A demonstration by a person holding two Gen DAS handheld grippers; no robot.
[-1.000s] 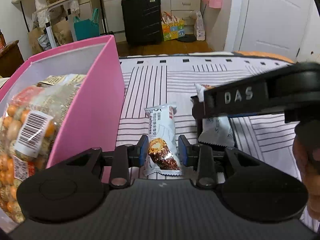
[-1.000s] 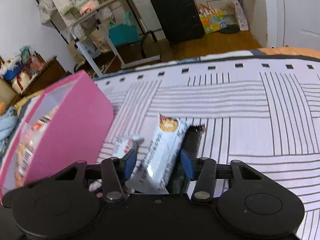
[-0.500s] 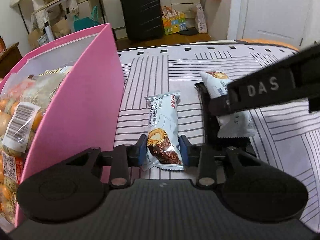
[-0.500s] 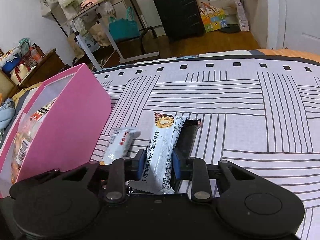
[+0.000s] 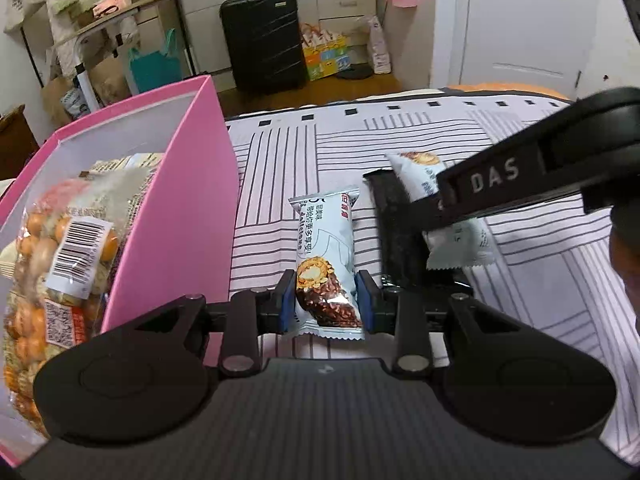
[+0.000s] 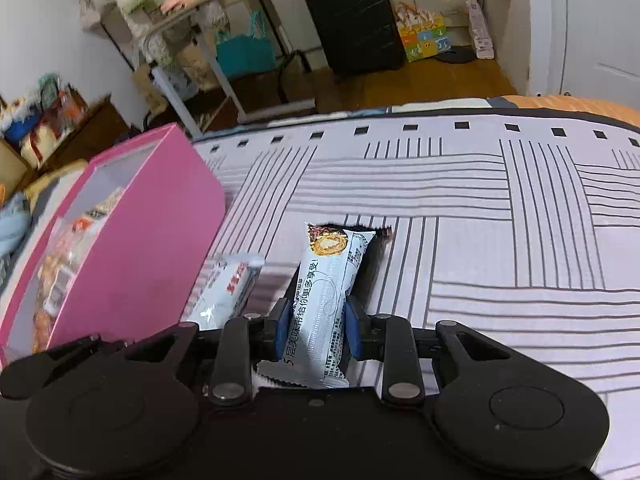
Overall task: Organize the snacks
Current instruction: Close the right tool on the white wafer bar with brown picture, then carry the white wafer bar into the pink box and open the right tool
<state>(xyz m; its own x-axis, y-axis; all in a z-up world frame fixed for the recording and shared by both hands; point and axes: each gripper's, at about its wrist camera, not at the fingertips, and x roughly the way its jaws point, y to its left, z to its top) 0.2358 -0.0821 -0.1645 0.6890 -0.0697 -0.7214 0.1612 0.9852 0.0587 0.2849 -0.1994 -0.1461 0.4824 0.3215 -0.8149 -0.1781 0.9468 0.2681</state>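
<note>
My left gripper [image 5: 326, 300] is shut on the lower end of a white snack bar [image 5: 324, 248] printed with a chocolate-nut picture. It holds the bar just right of the pink box [image 5: 188, 208]. My right gripper [image 6: 316, 328] is shut on a second white snack bar [image 6: 328, 280], over a black packet [image 6: 376, 256] lying on the striped bedsheet [image 6: 500, 240]. In the left wrist view that second bar [image 5: 456, 240] hangs under the right tool's black body [image 5: 496, 184], above the black packet [image 5: 396, 232]. In the right wrist view the left-held bar [image 6: 228, 288] shows beside the pink box [image 6: 152, 260].
The pink box holds a clear bag of orange snacks [image 5: 60, 272] and other packets. A person's hand [image 5: 628, 256] is at the right edge. Beyond the bed stand a black suitcase [image 5: 260, 36], a teal bag [image 5: 154, 66], a rack with clutter and a white door [image 5: 528, 24].
The right jaws have narrowed onto the second white bar and now grip it. Both views have drawn back a little, so more of the bed shows.
</note>
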